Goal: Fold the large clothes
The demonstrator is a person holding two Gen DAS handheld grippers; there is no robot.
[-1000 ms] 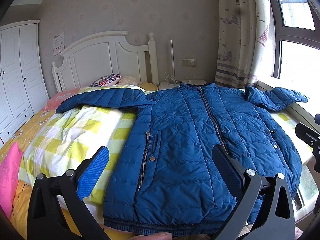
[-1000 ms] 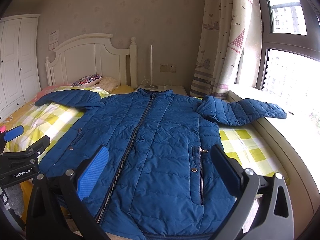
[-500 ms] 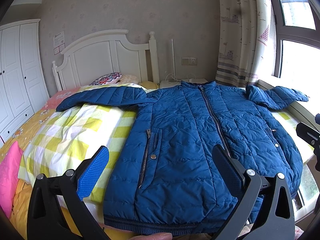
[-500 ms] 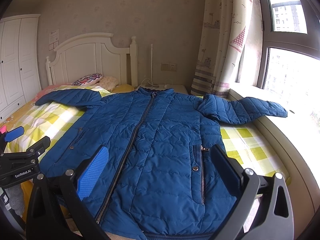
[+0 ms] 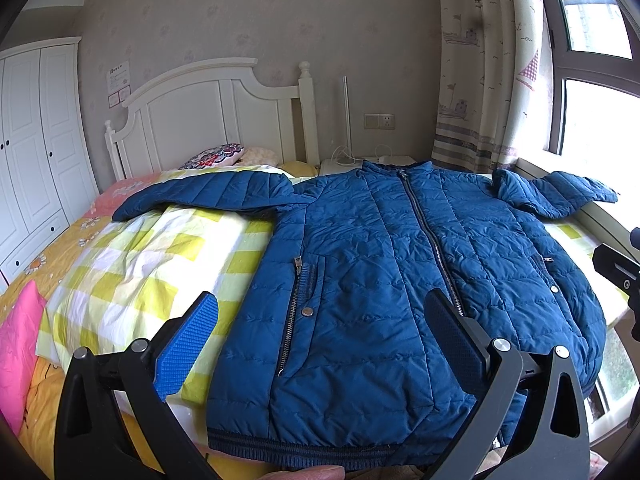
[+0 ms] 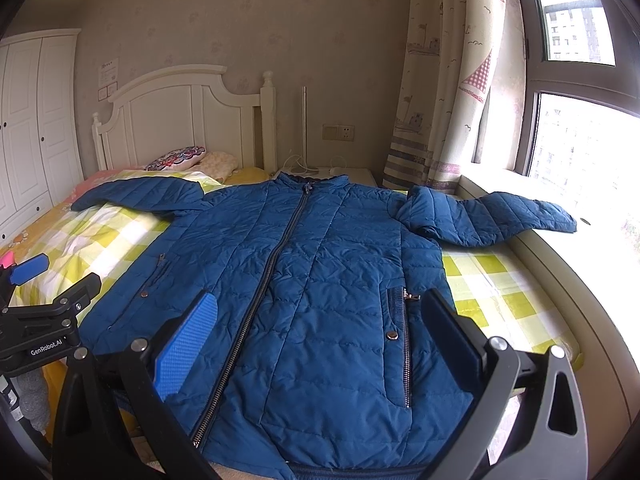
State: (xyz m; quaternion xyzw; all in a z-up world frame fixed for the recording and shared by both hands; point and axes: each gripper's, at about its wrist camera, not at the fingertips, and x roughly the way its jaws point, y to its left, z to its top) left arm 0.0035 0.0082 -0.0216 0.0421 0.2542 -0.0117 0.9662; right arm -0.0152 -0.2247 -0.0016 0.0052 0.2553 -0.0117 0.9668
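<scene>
A blue quilted jacket (image 5: 384, 276) lies flat, front up and zipped, on the bed, collar toward the headboard; it also shows in the right wrist view (image 6: 320, 288). One sleeve (image 5: 208, 196) stretches left over the checked blanket. The other sleeve (image 6: 488, 218) reaches right onto the window sill. My left gripper (image 5: 320, 340) is open and empty above the jacket's lower left part. My right gripper (image 6: 320, 340) is open and empty above the lower right part. The left gripper shows at the left edge of the right wrist view (image 6: 48, 312).
A yellow-and-white checked blanket (image 5: 132, 276) covers the bed. A white headboard (image 5: 208, 116) and pillows (image 5: 216, 156) stand at the far end. A white wardrobe (image 5: 32, 152) is at the left. A window sill (image 6: 568, 264) and curtain (image 6: 440, 92) run along the right.
Both views have shifted slightly, as both grippers drifted a little over the jacket. The jacket has not moved and both grippers stay open.
</scene>
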